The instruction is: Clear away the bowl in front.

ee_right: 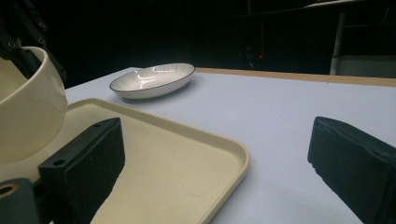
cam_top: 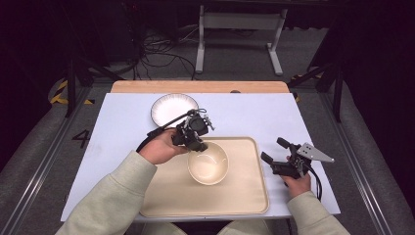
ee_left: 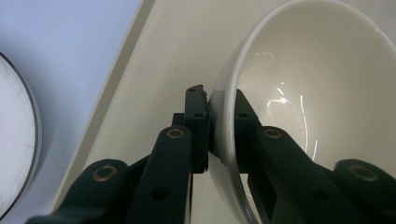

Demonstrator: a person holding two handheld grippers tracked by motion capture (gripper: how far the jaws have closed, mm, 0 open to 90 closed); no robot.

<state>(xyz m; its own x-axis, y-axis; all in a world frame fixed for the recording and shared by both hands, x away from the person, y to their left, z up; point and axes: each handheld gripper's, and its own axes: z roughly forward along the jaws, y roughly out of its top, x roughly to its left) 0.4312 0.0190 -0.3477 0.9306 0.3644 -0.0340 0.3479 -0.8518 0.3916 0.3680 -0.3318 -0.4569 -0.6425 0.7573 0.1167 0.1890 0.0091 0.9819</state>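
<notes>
Left hand-held gripper (cam_top: 198,145) clamped on the bowl (cam_top: 208,164) rim, mid-frame over the tray (cam_top: 244,196) (plate (cam_top: 174,108) farther up); right hand-held gripper (cam_top: 275,151) spread apart, lower right on the tabletop (cam_top: 122,122).

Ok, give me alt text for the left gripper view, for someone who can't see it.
The left gripper has its two black jaws clamped on the rim of a cream bowl, one jaw outside the wall and one inside, above a beige tray. At the far left edge, part of a white plate with a dark rim lies on the pale blue table.
</notes>
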